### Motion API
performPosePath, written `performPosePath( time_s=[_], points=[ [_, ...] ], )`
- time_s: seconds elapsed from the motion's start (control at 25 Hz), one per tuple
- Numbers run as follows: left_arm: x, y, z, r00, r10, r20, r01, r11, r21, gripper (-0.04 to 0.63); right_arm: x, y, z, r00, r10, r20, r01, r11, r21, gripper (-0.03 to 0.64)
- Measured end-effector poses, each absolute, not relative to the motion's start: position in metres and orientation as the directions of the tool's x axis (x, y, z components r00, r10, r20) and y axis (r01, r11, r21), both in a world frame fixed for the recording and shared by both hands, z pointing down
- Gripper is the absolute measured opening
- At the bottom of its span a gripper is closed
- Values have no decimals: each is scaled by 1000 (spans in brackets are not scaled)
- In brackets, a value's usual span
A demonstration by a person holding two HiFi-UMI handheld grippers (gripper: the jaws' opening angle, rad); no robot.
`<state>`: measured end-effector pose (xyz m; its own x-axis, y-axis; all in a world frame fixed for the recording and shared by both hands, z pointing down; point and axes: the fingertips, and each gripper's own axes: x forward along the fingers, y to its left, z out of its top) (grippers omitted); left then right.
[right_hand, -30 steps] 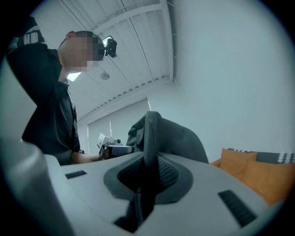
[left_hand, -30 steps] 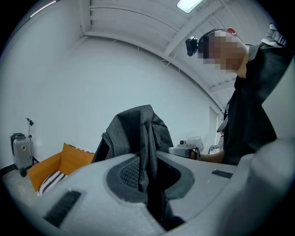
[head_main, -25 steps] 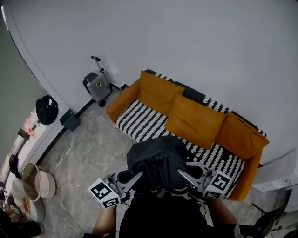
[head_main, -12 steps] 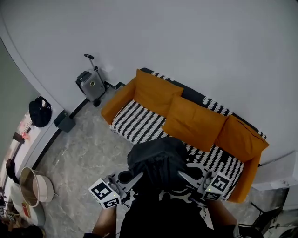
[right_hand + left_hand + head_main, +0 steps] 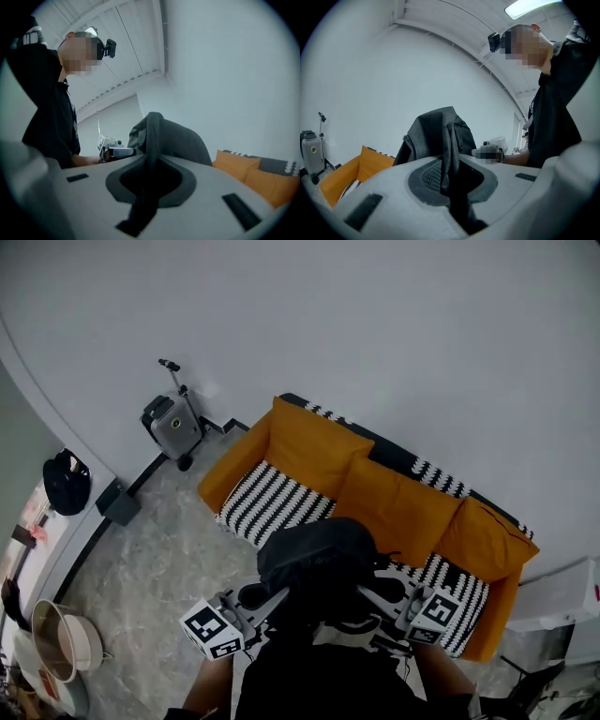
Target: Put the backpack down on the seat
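Observation:
A black backpack (image 5: 319, 561) hangs in the air between my two grippers, over the front edge of the sofa's black-and-white striped seat (image 5: 270, 502). My left gripper (image 5: 277, 597) is shut on a strap on the pack's left side. In the left gripper view the strap (image 5: 451, 164) runs down between the jaws of that gripper (image 5: 451, 183), with the pack (image 5: 433, 136) rising behind. My right gripper (image 5: 367, 593) is shut on a strap on the pack's right side. The right gripper view shows that strap (image 5: 149, 154) pinched in the gripper (image 5: 146, 185).
The sofa has orange arms and orange back cushions (image 5: 401, 510) against a white wall. A grey wheeled suitcase (image 5: 171, 424) stands left of it, with a black box (image 5: 120, 506) on the marble floor. A beige basin (image 5: 58, 643) sits far left.
Both grippers have carried the backpack toward the sofa. The striped seat now lies closer under the pack, and the suitcase and basin have slid left in view. Both grips are unchanged.

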<state>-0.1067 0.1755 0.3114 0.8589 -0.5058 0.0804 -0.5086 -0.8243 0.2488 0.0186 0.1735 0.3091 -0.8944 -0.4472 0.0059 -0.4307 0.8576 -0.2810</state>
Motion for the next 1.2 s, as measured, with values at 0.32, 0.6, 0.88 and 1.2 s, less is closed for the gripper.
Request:
performPosePath(
  time_s=[0.32, 0.6, 0.88, 1.2],
  points=[
    [-146, 112, 289, 880, -474, 43, -472, -858, 202, 47, -20, 116, 289, -871, -492, -8, -474, 844, -250, 51],
    [-165, 74, 285, 886, -463, 28, -459, -866, 198, 48, -39, 81, 287, -865, -503, -5, -486, 838, -250, 49],
    [-171, 44, 293, 896, -442, 25, -436, -871, 224, 47, -44, 54, 293, -857, -515, 4, -500, 829, -253, 50],
    [-168, -2, 291, 900, -435, 30, -430, -875, 224, 47, -41, 7, 293, -853, -522, -15, -501, 826, -258, 49]
  ],
)
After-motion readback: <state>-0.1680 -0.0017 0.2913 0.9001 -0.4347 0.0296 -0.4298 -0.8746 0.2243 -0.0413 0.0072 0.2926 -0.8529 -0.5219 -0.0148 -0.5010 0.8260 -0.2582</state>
